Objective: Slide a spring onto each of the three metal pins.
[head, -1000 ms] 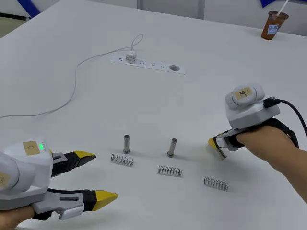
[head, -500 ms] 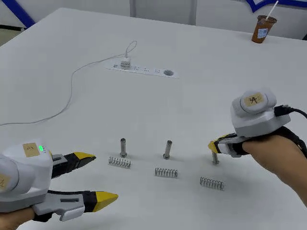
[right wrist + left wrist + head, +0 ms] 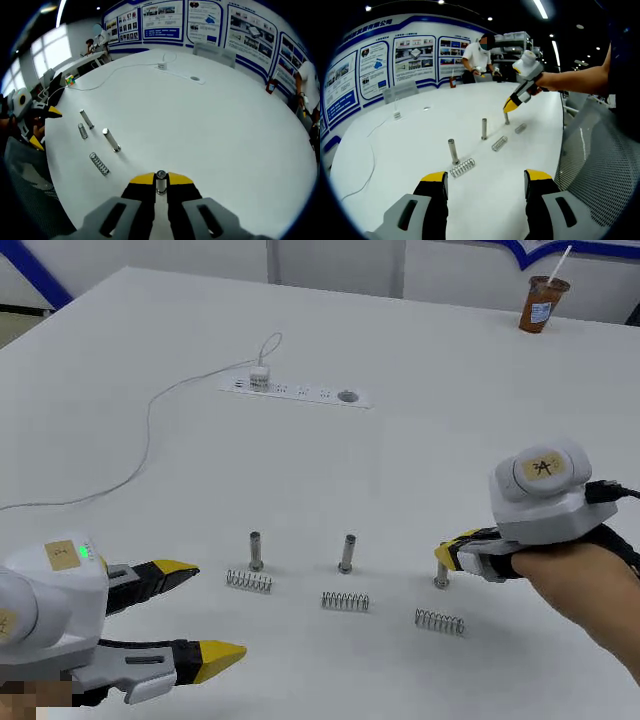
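Two metal pins stand upright on the white table, the left pin (image 3: 255,550) and the middle pin (image 3: 347,553). A third pin (image 3: 441,576) stands to their right, its top held between the tips of my right gripper (image 3: 452,553), which is shut on it (image 3: 160,181). Three springs lie flat just in front of the pins: left spring (image 3: 248,582), middle spring (image 3: 345,601), right spring (image 3: 439,622). My left gripper (image 3: 205,608) hovers open and empty at the near left, short of the left spring (image 3: 462,167).
A white power strip (image 3: 295,393) with a plug and a cable trailing left lies at the back of the table. A drink cup with a straw (image 3: 540,302) stands far right. A person (image 3: 480,55) stands beyond the table's far end.
The right gripper has levelled out, and the third pin now stands upright on the table under its tips. The left gripper has stayed put. The head camera has shifted slightly.
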`<state>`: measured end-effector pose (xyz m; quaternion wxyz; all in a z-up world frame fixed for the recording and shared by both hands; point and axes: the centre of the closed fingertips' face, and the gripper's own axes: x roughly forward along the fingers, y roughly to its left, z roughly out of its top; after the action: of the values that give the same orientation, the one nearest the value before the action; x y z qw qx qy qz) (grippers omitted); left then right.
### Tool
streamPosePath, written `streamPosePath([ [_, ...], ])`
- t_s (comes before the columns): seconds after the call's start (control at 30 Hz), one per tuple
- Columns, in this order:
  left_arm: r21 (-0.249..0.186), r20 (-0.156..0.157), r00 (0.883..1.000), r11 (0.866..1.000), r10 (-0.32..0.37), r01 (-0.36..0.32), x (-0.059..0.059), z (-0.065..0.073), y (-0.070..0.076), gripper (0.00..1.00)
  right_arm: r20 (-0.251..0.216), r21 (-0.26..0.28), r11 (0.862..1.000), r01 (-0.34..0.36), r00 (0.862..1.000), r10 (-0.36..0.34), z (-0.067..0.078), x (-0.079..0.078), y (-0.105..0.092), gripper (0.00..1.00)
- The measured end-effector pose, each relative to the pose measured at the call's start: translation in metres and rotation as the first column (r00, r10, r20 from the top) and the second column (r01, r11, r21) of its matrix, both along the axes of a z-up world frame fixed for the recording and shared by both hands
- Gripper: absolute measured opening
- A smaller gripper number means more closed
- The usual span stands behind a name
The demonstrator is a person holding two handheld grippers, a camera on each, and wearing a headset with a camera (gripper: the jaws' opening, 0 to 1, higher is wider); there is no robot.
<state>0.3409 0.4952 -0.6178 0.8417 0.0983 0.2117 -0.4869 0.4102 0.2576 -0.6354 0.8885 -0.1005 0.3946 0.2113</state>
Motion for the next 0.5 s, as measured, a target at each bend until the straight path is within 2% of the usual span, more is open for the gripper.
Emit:
streamPosePath([
  [0.5, 0.0, -0.004, 1.0, 1.0, 0.001, -0.001, -0.0017, -0.0006, -0.0012, 0.63, 0.055, 0.034, 0.999, -0.016, 0.998, 0.015, 0.0001, -0.0033, 0.0021, 0.09],
])
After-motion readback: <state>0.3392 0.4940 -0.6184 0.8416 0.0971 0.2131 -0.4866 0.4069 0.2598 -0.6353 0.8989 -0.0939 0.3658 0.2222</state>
